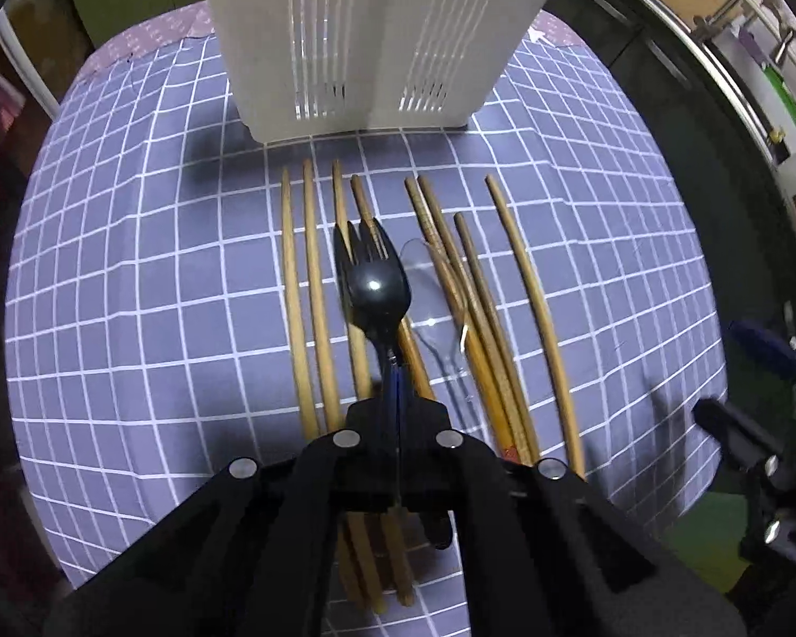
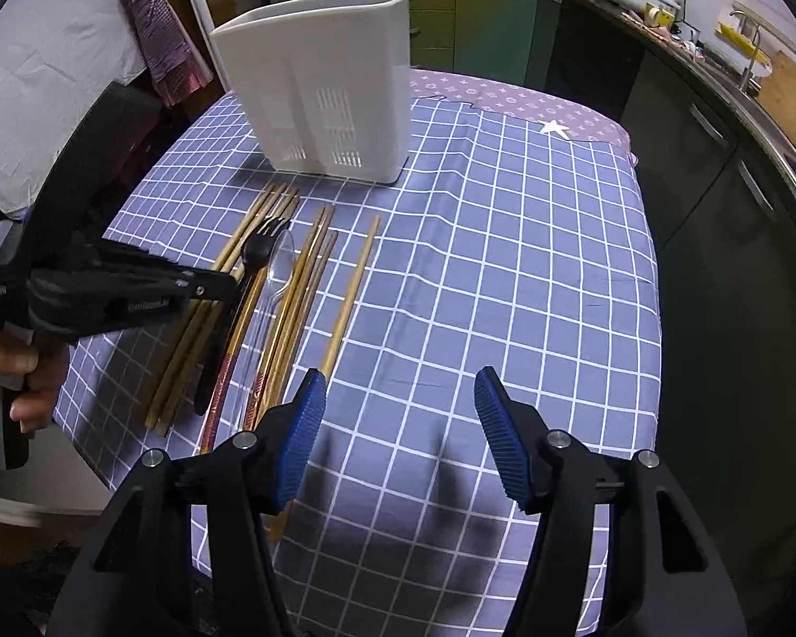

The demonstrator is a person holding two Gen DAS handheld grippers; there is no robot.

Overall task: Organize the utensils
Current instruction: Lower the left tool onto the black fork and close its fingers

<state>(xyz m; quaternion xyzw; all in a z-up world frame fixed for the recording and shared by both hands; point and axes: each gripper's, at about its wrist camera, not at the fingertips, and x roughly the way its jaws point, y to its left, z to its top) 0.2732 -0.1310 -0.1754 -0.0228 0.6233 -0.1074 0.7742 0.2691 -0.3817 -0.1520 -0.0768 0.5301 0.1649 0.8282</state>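
My left gripper (image 1: 396,398) is shut on the handle of a black plastic fork (image 1: 372,281), held a little above the table with its tines toward a white slotted utensil holder (image 1: 366,37). Several wooden chopsticks (image 1: 530,308) and a clear plastic spoon (image 1: 435,297) lie on the checked cloth below it. In the right wrist view my right gripper (image 2: 398,424) is open and empty over bare cloth, right of the chopsticks (image 2: 345,302). That view also shows the left gripper (image 2: 223,286), the fork (image 2: 260,249), the clear spoon (image 2: 281,265) and the holder (image 2: 334,79).
The table carries a blue-grey checked cloth (image 2: 504,265) over a pink patterned one (image 2: 530,101). A kitchen counter with a sink (image 2: 743,69) runs along the right. Cloths (image 2: 148,16) hang at the far left beyond the table edge.
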